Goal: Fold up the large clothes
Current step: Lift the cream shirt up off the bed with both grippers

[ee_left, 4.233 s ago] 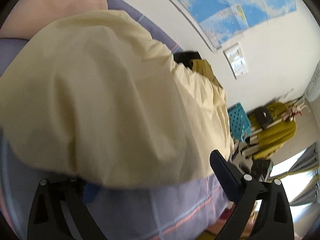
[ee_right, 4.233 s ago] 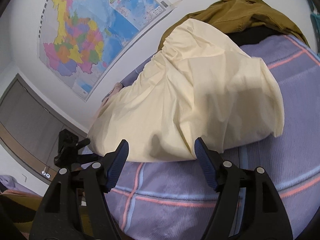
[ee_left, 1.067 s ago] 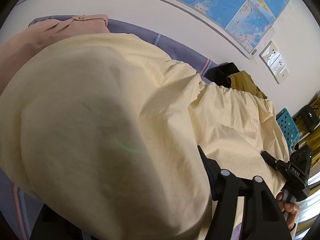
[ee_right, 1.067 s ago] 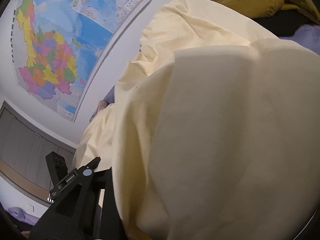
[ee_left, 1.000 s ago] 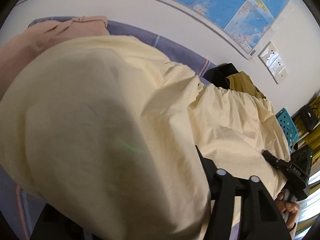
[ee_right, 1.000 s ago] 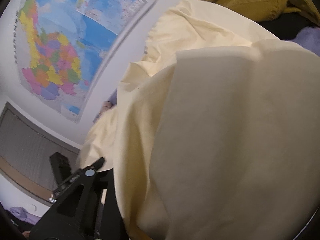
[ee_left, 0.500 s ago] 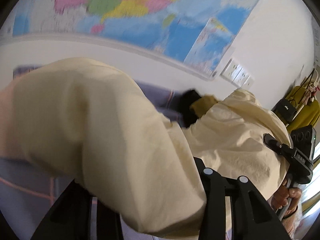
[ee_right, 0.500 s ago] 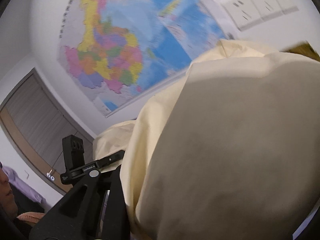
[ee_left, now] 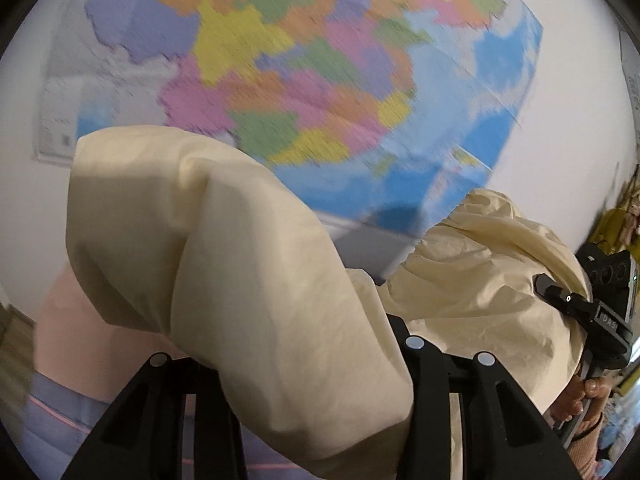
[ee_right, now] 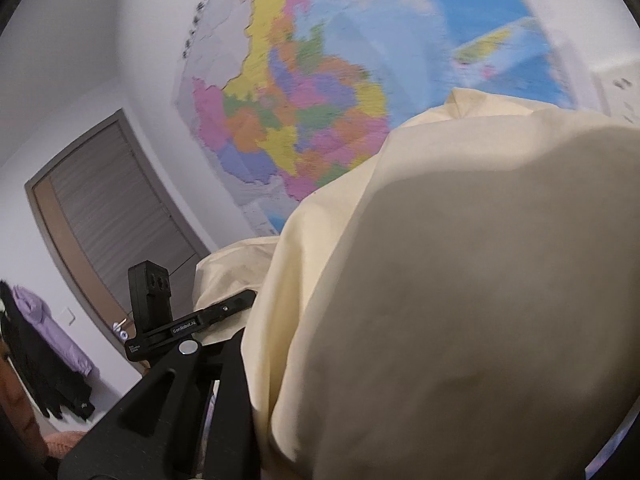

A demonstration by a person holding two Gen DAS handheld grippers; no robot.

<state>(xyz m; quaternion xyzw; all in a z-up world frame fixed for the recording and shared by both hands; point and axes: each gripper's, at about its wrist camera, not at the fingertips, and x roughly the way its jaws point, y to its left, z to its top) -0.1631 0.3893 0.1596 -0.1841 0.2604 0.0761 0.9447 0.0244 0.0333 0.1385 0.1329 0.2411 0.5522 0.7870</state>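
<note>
Gripping the pale yellow garment (ee_left: 280,300) with both claws, I have it lifted in front of the wall map (ee_left: 320,80). My left gripper (ee_left: 304,392) is clamped on a thick bunch of the cloth, which spills over both of its black arms and hides the tips. My right gripper (ee_right: 280,380) is also clamped on the fabric; only its left arm shows, the rest buried under the drape that fills the lower right of that view. My left camera alone shows a pink cloth (ee_left: 80,340) and a strip of lilac bedsheet (ee_left: 52,424) low on the left, plus my right hand (ee_left: 588,396) on the other tool at the far right edge. My right camera alone shows a grey door (ee_right: 104,216), purple and black clothes (ee_right: 44,356) hanging at the left, and the left tool's camera block (ee_right: 150,300) poking up beside the cloth. A second ago the garment lay spread on the bed with olive clothing behind it; now the bed is almost out of sight and the map fills the background, blurred.
</note>
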